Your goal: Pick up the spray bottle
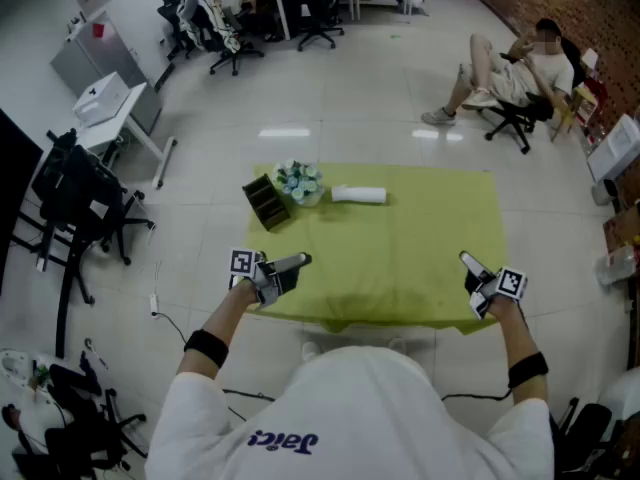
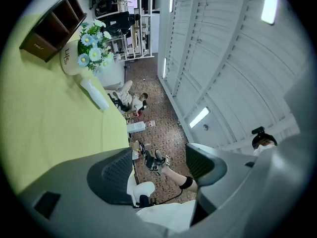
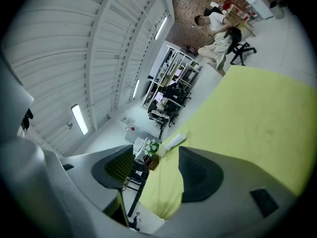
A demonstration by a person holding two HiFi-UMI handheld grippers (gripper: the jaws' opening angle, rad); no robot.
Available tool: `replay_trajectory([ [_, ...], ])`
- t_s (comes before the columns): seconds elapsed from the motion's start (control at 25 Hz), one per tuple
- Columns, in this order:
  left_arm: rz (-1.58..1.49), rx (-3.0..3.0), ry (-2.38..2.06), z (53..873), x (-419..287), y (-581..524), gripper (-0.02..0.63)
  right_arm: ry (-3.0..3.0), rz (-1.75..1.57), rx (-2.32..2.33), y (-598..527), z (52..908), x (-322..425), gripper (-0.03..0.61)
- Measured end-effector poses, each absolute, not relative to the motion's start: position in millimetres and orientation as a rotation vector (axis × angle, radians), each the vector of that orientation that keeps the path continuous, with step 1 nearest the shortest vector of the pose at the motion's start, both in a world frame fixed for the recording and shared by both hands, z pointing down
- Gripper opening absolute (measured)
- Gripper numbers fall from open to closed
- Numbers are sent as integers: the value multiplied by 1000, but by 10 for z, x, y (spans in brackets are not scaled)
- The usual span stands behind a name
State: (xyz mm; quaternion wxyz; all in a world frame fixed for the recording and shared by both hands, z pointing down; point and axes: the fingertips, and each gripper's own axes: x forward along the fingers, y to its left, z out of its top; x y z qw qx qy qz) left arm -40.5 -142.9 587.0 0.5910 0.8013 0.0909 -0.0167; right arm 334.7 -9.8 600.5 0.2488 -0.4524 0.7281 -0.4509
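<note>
Both my left gripper (image 1: 298, 262) and right gripper (image 1: 468, 263) hold their jaws wide, empty. The white plastic spray bottle (image 1: 358, 195) lies well ahead of them.

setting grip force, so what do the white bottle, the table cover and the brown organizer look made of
Spray bottle: likely plastic, smooth opaque white, lying on its side.
Table cover: looks like cloth, matte yellow-green, draping over the edges.
Organizer: dark brown, wood or wood-look board, thin flat dividers; cannot tell which.
</note>
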Motion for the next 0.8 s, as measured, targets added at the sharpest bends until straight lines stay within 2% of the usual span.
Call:
replay_trajectory([
  [0.48,-26,1845,239,5915,-88,-1483,336,1984,-1170,-1329,39,6118,3820,299],
  [0.8,-24,1832,233,5964,23,-1535,336,1906,-1211,-1883,50,6352,4484,299],
])
